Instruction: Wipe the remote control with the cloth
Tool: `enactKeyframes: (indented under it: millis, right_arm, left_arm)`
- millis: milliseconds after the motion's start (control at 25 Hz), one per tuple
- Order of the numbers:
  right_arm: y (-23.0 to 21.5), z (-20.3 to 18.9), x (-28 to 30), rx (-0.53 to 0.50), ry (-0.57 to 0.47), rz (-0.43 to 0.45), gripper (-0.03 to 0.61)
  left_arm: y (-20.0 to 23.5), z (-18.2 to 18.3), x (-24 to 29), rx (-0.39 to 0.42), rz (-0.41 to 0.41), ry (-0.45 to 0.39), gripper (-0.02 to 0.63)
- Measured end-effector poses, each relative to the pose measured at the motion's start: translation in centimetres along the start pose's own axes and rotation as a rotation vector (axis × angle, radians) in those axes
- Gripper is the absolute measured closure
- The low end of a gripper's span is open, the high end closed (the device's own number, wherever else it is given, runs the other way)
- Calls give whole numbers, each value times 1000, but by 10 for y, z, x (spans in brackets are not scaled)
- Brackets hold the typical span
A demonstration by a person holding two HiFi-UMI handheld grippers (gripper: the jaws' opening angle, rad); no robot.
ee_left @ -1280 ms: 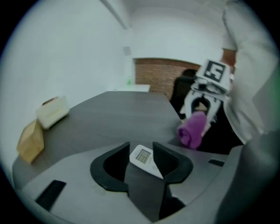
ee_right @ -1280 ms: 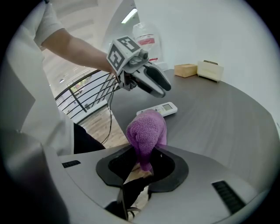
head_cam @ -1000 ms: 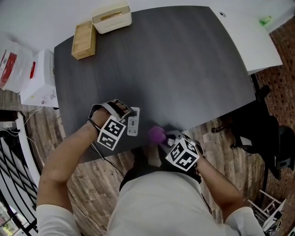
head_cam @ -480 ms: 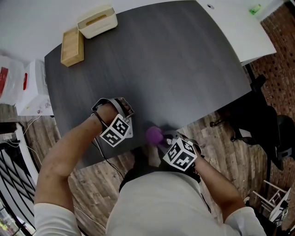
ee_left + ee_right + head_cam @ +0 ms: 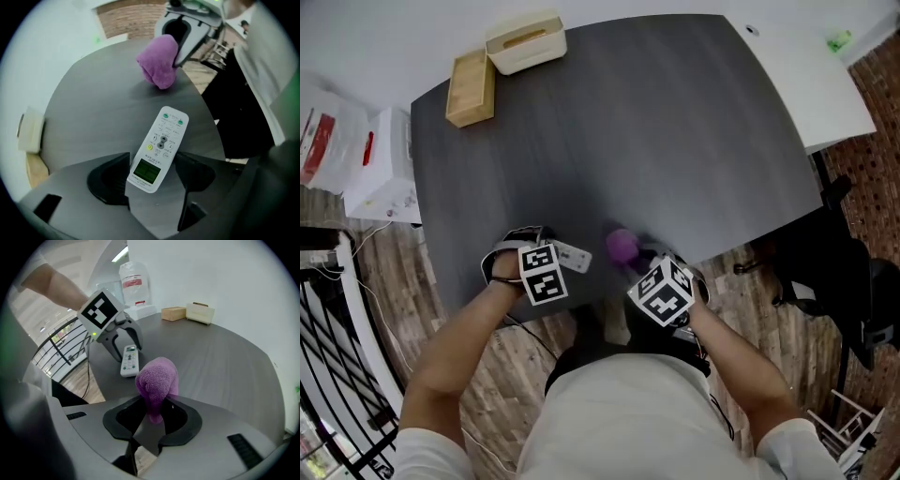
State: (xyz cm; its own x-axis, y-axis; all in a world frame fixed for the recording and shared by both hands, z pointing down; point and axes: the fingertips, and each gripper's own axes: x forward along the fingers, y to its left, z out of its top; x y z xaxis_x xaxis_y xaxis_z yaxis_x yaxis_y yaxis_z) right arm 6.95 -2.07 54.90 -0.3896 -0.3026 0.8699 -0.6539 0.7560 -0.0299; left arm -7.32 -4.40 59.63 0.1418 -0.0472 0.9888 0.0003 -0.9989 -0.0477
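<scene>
Getting ready is where you are, not wiping yet. The remote control (image 5: 159,150) lies flat & face up on the desk (image 5: 675,141), close to the near edge, at approx 6 o'clock of the desk top in the head view. The cloth (image 5: 157,378) is not touching the remote control. In the head view it sits just beside it, at approx 3 o'clock. I can't tell if it brushes the desk.

So picking up the cloth is done. The hold on the remote control looks done or nearly done. All the rubbing looks left to do, as far as the pics show. Nothing on the remote control tells me if any part is clean.

Your left gripper (image 5: 152,171) points down over the screen end of the remote control. Its fingers stand wide & have just been closing, w/ that screen end btw them. Both fingers look right up against the long sides, so I think they pinch it & keep it from sliding.

Your right gripper (image 5: 152,418) has its fingers closed tight on the purple cloth. The cloth is bunched into a round lump that sticks out past the finger tips, toward 12 o'clock in the right gripper view. Nothing else is in those fingers.

Next, I think, you bring that lump over toward 9 o'clock in the head view & rub the buttons.
</scene>
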Motion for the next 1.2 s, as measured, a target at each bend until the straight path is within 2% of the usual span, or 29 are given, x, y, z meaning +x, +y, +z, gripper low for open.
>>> enactKeyframes:
  millis: [160, 280, 400, 480, 560, 680, 960, 1200]
  right_arm:
    - [-23, 33, 23, -41, -26, -108, 479]
    - [-22, 56, 42, -91, -40, -137, 479]
    - [2, 61, 53, -164, -34, -108, 479]
    - [14, 57, 51, -181, -45, -104, 480]
    - [19, 50, 47, -142, -55, -97, 480]
    - [25, 38, 42, -72, -53, -58, 480]
    - [47, 20, 31, -45, -33, 39, 480]
    - [89, 9, 10, -65, -44, 199, 480]
  left_arm:
    - [-1, -4, -1, -294, -12, -34, 311]
    - [-7, 3, -2, -421, -52, -59, 318]
    - [-9, 10, -2, -505, -61, -83, 322]
    - [-9, 11, -2, -522, -63, -86, 322]
    - [-8, 10, -2, -521, -64, -85, 322]
    - [-8, 8, -2, -516, -61, -81, 322]
    - [-9, 8, 0, -503, -55, -70, 322]
    - [-8, 9, 0, -527, -35, -94, 322]
